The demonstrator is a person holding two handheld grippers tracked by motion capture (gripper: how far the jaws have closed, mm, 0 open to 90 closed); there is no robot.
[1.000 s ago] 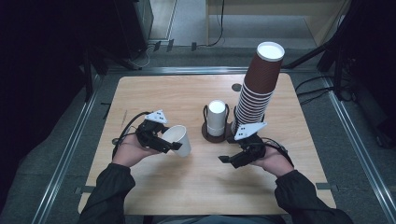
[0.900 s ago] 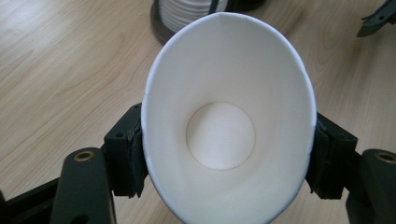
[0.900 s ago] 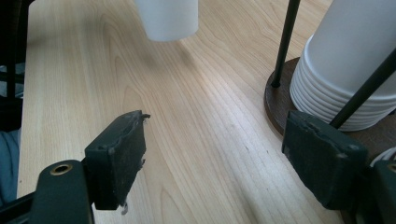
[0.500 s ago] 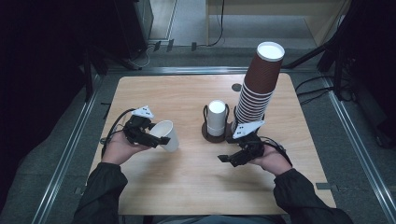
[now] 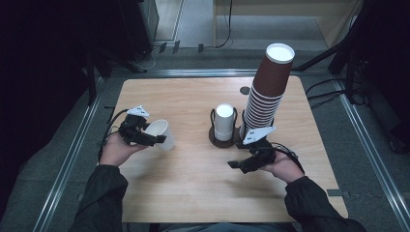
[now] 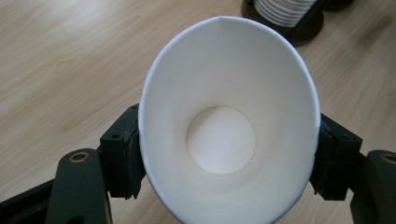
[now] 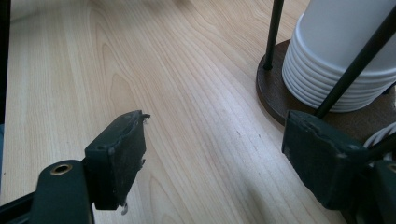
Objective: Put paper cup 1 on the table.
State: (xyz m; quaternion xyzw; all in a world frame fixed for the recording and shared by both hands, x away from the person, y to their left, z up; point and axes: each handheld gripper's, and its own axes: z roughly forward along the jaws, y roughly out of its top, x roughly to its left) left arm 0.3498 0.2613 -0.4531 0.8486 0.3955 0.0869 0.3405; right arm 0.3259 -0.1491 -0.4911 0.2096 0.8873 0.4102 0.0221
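A white paper cup (image 5: 159, 132) lies on its side between the jaws of my left gripper (image 5: 156, 138), over the left part of the wooden table (image 5: 193, 193). In the left gripper view the cup's mouth (image 6: 224, 140) faces the camera, squeezed to an oval, with both pads pressed on its sides. Those jaws have just been opening a little, and the cup is still between them. My right gripper (image 5: 238, 165) hovers low in front of the cup holder and stands open (image 7: 215, 154), with nothing between its jaws.
A stack of white cups (image 5: 224, 121) stands in a dark wire holder (image 5: 215, 140) at the table's middle. A tall leaning stack of brown cups (image 5: 266, 92) rises just to its right. A small dark disc (image 5: 245, 90) lies behind them.
My left hand has carried the white cup leftward, away from the holder. The right hand has stayed where it was.
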